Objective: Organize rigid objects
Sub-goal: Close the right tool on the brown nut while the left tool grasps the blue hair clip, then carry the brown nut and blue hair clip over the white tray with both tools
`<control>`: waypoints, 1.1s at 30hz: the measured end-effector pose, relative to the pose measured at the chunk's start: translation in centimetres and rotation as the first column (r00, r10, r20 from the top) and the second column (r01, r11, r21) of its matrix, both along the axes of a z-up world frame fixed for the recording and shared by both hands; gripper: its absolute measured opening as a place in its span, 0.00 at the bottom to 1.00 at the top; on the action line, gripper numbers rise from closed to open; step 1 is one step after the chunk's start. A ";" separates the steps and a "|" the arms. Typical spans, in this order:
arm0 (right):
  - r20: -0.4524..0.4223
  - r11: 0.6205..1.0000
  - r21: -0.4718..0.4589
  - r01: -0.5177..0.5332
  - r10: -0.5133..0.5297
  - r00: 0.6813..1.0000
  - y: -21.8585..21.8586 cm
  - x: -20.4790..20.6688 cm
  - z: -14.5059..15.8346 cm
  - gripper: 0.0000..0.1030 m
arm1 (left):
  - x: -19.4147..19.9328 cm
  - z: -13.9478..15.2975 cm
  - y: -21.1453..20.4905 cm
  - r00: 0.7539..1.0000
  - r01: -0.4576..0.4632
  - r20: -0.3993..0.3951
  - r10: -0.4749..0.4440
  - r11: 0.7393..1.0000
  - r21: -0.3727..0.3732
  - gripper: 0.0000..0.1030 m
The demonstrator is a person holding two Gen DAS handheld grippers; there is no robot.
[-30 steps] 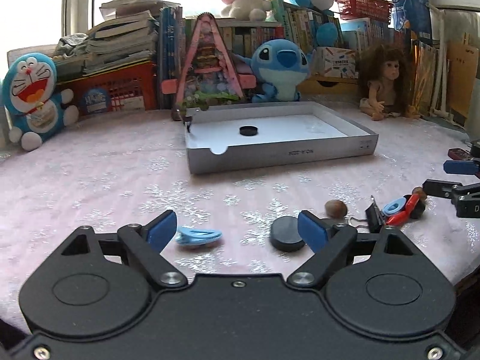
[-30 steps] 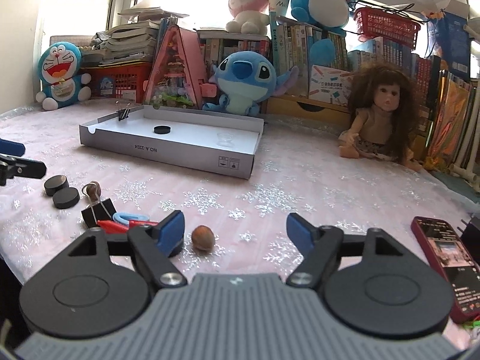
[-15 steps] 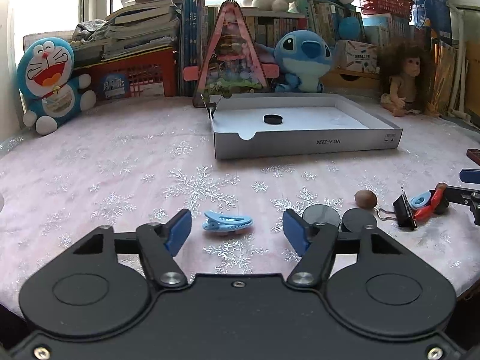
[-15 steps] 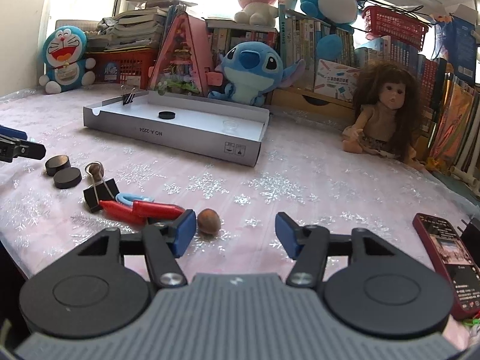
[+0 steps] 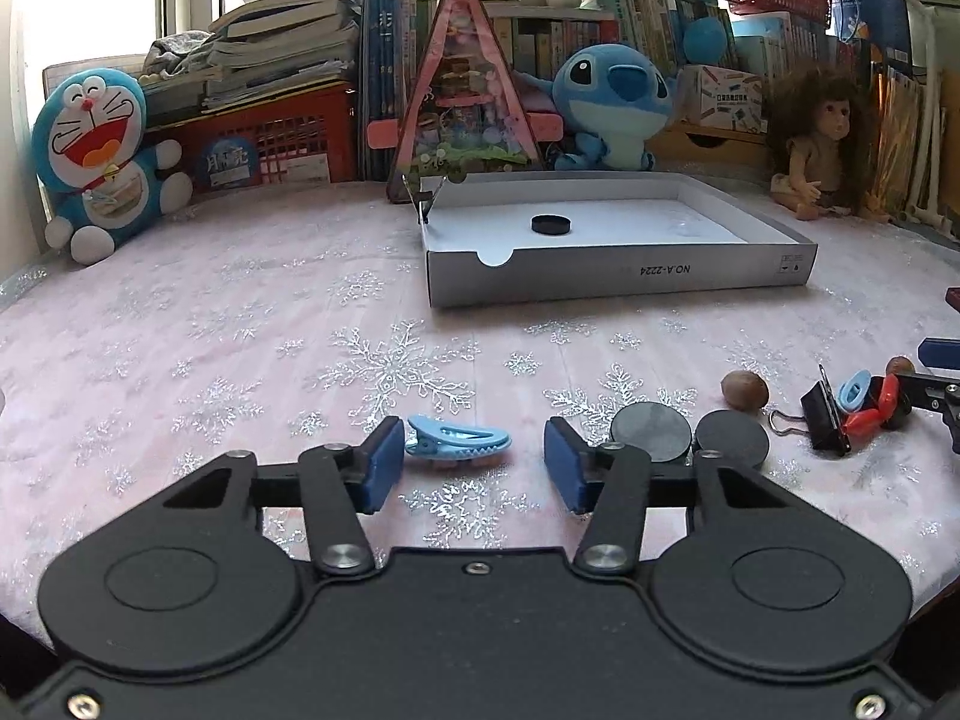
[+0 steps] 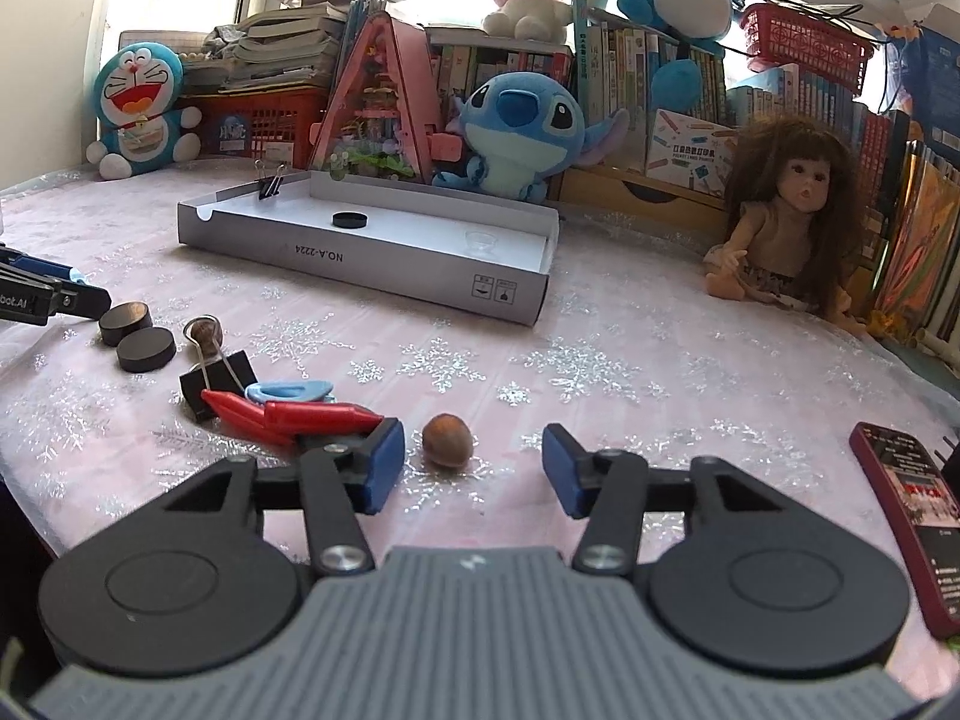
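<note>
Although one black disc point(image 5: 551, 224) and a binder clip point(image 6: 270, 186) already sit in the white tray point(image 5: 618, 285) at upper centre, most remains on the counter point(image 5: 240, 330): the left gripper point(image 5: 474, 459) jaws are closing around the blue hair clip point(image 5: 459, 441), the right gripper point(image 6: 474, 462) jaws around the nut point(image 6: 447, 441), neither yet pressed.

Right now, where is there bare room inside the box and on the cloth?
In the box, floor right of the black disc is bare. Cloth between the Doraemon toy and the box is open. Crowded: discs, binder clip and red clip.
</note>
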State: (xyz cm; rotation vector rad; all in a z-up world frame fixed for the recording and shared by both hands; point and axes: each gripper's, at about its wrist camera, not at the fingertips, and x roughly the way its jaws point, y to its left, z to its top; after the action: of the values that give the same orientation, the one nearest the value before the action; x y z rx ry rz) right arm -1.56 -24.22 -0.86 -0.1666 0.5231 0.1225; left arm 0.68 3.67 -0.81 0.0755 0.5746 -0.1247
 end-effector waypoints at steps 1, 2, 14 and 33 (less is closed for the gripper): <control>0.001 1.000 0.002 -0.001 0.001 1.000 0.0 0.0 0.0 0.56 | 0.1 0.0 0.0 1.000 0.000 0.000 0.000 1.000 -0.001 0.45; 0.000 1.000 0.004 -0.002 0.002 1.000 0.0 0.0 0.0 0.54 | 0.0 0.0 0.0 1.000 0.002 0.000 -0.002 1.000 0.000 0.44; -0.012 0.999 0.025 -0.037 0.037 0.999 0.5 -0.2 0.1 0.33 | 0.1 0.0 -0.7 1.000 0.027 -0.002 -0.027 1.000 0.003 0.35; -0.012 0.999 0.037 -0.024 0.024 1.000 0.3 -0.1 0.5 0.22 | 0.1 1.1 -1.7 0.999 0.045 0.003 -0.045 0.999 0.003 0.35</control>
State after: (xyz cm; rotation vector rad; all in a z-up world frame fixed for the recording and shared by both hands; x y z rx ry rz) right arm -1.63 -23.96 -0.39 -0.1362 0.5305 0.1566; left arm 0.80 1.98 0.29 0.0916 0.5706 -0.1673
